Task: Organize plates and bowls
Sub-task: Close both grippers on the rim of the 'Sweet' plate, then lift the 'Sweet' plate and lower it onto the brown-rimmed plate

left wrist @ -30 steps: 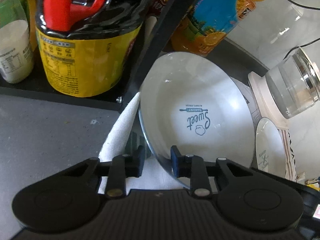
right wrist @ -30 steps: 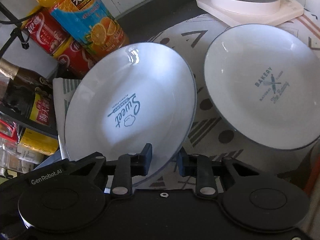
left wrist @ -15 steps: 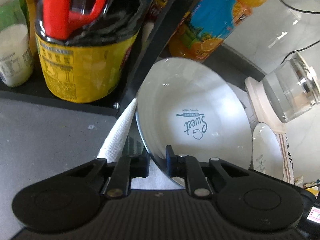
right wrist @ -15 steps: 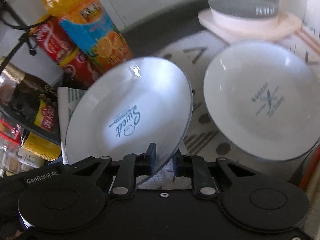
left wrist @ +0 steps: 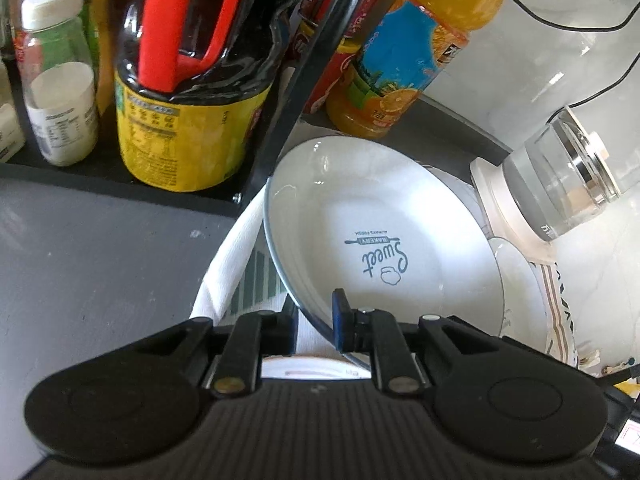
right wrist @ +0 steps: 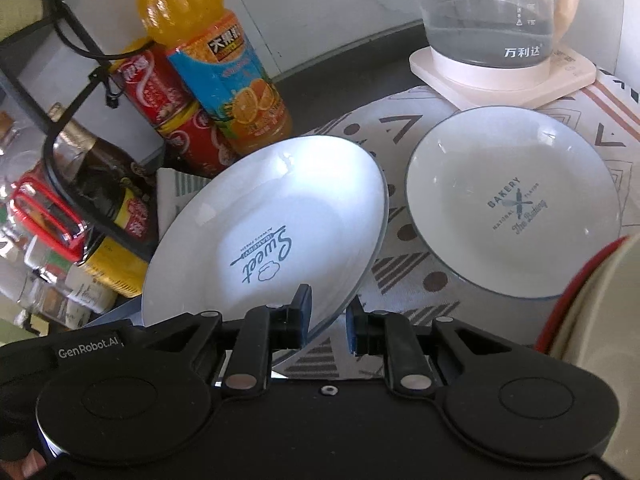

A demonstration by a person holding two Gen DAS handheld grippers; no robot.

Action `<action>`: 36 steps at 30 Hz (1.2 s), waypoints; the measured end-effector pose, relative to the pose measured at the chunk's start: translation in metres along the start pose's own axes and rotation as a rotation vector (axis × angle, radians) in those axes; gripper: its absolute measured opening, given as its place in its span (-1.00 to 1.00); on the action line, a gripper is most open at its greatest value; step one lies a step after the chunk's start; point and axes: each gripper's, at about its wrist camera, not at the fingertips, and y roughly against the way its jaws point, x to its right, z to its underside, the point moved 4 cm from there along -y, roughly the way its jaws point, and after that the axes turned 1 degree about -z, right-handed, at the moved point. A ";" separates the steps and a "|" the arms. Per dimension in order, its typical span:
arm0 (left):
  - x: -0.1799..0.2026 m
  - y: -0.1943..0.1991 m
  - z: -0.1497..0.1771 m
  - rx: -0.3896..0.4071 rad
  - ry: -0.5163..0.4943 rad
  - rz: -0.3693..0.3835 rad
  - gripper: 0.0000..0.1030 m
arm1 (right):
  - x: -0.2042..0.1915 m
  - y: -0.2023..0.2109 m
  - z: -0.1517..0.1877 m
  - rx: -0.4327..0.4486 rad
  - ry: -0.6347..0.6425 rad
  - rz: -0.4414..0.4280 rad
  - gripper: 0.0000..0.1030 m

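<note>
Bright light falls on a white wall (right wrist: 328, 12) behind the grey countertop (left wrist: 92, 248).

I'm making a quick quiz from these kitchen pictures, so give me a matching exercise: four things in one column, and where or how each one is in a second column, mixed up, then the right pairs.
Things:
1. Sweet plate
2. Bakery plate
3. glass kettle
4. orange juice bottle

Places or states:
A. stands on a cream base
B. tilted, its rim pinched by both the left gripper and the right gripper
C. stands beside the red cans
D. lies flat on the patterned cloth

Pairs: 1-B, 2-D, 3-A, 4-C
</note>
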 end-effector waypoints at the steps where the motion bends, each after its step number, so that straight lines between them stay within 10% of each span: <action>1: 0.001 0.003 0.002 0.003 0.004 -0.002 -0.71 | 0.000 0.003 0.002 0.003 0.004 -0.007 -0.66; 36: -0.017 0.089 0.113 0.091 0.108 -0.114 -0.70 | -0.001 0.075 0.078 -0.048 0.228 -0.120 -0.66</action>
